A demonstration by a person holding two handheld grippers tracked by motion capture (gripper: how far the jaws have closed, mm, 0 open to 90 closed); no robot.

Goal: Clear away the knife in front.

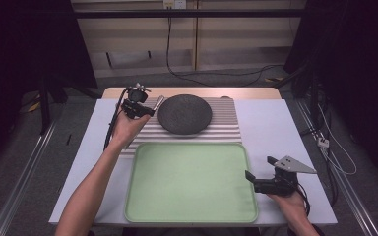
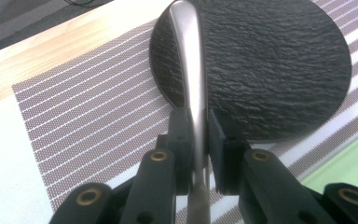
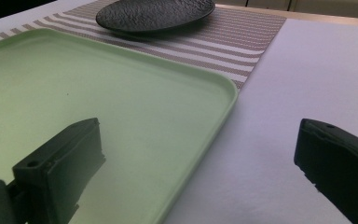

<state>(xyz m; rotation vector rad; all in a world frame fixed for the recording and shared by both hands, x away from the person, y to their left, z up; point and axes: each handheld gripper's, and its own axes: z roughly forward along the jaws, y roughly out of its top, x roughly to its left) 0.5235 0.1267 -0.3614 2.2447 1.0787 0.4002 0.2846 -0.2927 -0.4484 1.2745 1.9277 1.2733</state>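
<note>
My left gripper (image 1: 145,109) hangs over the striped placemat (image 1: 226,129), just left of the round black slate plate (image 1: 184,114). Its jaws are shut on a slim silver utensil handle (image 2: 191,70), which reaches forward over the plate's left edge (image 2: 270,60); the utensil's working end is hidden. The handle's free tip (image 1: 159,102) pokes out toward the plate. My right gripper (image 1: 260,173) rests at the right edge of the light green tray (image 1: 192,182), jaws wide open with nothing between them. One of its fingers (image 3: 60,163) lies over the tray (image 3: 121,107), the other over the white table.
The white table (image 1: 270,123) has bare room right of the tray and placemat. A wooden strip (image 1: 192,92) runs along the far edge. Cables trail from both grippers and across the floor beyond. The plate (image 3: 154,14) sits on the placemat (image 3: 242,37) behind the tray.
</note>
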